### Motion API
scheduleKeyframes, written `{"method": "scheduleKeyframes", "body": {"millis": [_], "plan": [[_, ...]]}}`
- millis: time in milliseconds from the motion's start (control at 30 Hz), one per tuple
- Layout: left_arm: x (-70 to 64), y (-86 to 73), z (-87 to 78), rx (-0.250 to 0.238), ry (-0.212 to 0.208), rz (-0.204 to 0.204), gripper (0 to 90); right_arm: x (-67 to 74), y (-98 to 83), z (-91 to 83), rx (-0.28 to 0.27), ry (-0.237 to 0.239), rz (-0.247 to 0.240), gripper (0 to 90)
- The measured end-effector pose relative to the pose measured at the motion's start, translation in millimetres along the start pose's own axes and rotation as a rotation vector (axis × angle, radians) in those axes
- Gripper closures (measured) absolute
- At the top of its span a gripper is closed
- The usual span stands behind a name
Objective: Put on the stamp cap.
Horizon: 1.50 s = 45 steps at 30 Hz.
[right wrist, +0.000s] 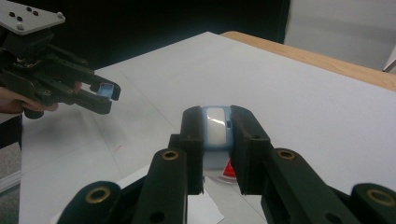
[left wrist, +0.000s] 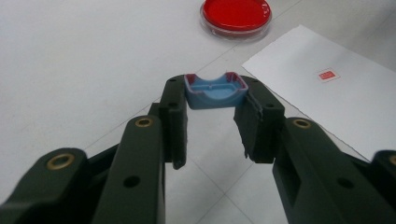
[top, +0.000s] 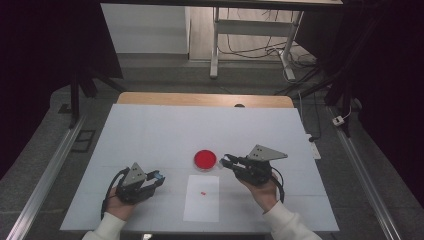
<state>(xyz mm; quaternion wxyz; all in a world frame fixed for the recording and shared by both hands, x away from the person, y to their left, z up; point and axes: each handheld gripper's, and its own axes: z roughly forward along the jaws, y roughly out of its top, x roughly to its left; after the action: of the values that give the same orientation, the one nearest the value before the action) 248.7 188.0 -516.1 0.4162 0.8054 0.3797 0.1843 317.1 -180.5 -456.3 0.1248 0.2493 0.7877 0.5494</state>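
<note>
My left gripper (top: pixel 158 176) is at the near left of the table, shut on a small blue open-topped piece (left wrist: pixel 215 95) with reddish rims, pinched between its tips (left wrist: pixel 215 91). My right gripper (top: pixel 226 160) is at the near right, just beside a round red dish (top: pixel 205 159). It is shut on a blue piece with a white face (right wrist: pixel 215 122), held between its pads (right wrist: pixel 218 117). The right gripper view has the left gripper (right wrist: pixel 105 95) at upper left and a bit of the red dish (right wrist: pixel 229 170) under the jaws.
A white sheet of paper (top: pixel 201 200) with a small red mark (top: pixel 203 193) lies between the two hands at the front edge. The white table cover (top: pixel 150 130) stretches back to a wooden edge (top: pixel 200 99). A table frame and cables stand beyond.
</note>
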Motion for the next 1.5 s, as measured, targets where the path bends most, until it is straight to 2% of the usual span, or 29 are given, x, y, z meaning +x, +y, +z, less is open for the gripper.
{"method": "scheduleKeyframes", "body": {"millis": [400,733,1500], "plan": [[-10.5,11.1,11.4,-0.002,-0.029,0.022,64.4,0.0,-0.1,-0.3,-0.001,-0.003,0.001,74.9],[-25.9,22.1,25.6,0.007,-0.064,0.063,64.3,0.8,-0.8,1.1,0.0,-0.003,0.003,74.9],[-49.7,34.7,57.6,0.045,-0.099,0.126,64.2,1.6,-2.3,3.3,0.013,0.0,-0.003,74.9]]}}
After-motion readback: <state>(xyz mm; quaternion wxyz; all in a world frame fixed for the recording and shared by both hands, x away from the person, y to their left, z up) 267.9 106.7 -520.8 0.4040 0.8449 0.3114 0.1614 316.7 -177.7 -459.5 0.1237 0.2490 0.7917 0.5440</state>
